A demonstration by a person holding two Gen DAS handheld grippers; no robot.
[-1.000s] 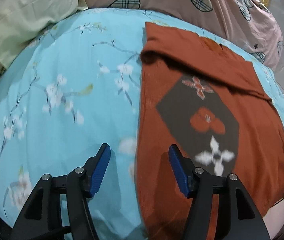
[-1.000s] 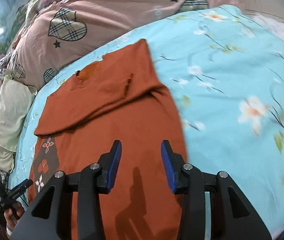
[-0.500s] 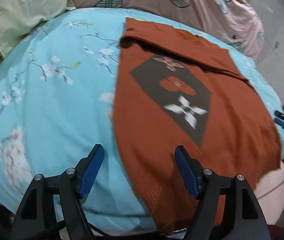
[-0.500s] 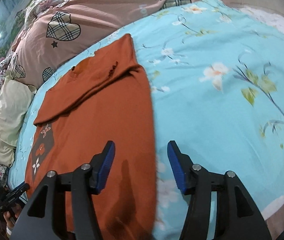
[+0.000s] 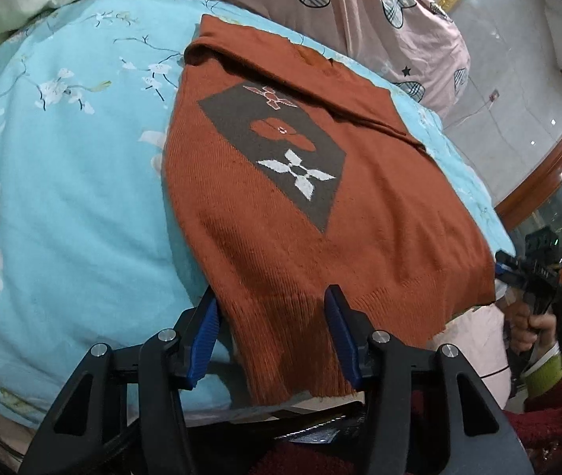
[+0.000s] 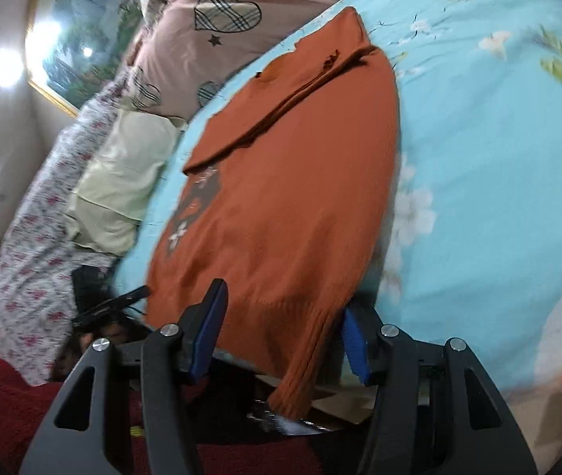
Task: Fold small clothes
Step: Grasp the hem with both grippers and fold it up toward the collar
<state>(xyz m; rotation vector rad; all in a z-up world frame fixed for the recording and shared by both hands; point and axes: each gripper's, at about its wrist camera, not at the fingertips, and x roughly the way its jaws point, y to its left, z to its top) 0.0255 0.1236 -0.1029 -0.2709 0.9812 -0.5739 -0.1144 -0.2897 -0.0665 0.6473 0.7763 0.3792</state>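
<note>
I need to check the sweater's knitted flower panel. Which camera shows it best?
The left wrist view: the dark panel on the orange sweater lies sharp and in full view. In the right wrist view the panel is small, blurred and seen edge-on.

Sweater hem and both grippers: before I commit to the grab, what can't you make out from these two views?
- Left wrist view: whether the left gripper touches the sweater; hem lies between open jaws, contact unclear.
- Right wrist view: the right gripper straddles the drooping corner; its right pad is partly hidden by cloth.
- Both views: the hem's underside and bed edge, hidden by overhang.
- Right wrist view: motion blur smears the motif.
</note>
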